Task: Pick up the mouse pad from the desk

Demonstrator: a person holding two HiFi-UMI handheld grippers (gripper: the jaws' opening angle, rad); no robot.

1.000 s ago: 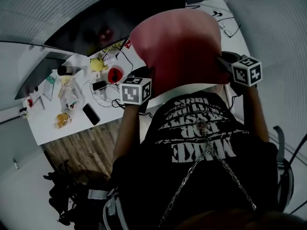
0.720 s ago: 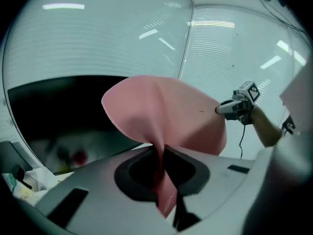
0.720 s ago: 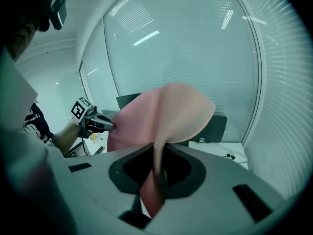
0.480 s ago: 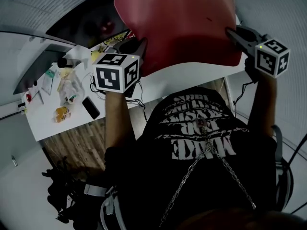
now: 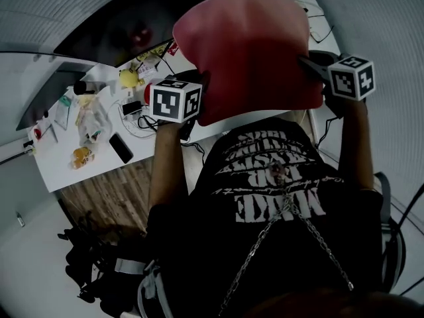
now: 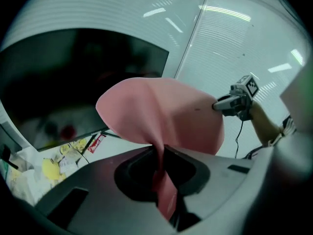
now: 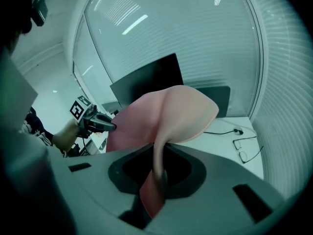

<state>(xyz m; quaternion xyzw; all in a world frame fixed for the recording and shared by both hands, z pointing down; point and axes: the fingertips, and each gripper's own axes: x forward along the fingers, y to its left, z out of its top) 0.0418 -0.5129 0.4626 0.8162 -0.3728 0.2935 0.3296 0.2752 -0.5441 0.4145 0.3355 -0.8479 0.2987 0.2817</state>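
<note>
The pink mouse pad [image 5: 248, 52] hangs in the air above the white desk [image 5: 99, 167], stretched between both grippers. My left gripper [image 5: 199, 88] is shut on its left edge and my right gripper [image 5: 306, 63] on its right edge. In the left gripper view the mouse pad [image 6: 166, 114] folds down into the left gripper [image 6: 160, 168], with the right gripper [image 6: 220, 105] at its far side. In the right gripper view the mouse pad [image 7: 166, 116] is pinched in the right gripper [image 7: 159, 173], and the left gripper [image 7: 105, 126] shows at the far edge.
A dark monitor [image 5: 119, 32] stands at the back of the desk. The desk's left part holds a black phone [image 5: 120, 148], a yellow object [image 5: 128, 77], a red object [image 5: 149, 91] and cables. Glasses [image 7: 247, 148] lie at the right end. Wooden floor [image 5: 112, 197] lies below.
Both grippers raised the mouse pad toward the head camera half a second ago, then brought it back down. It is still held at both edges.
</note>
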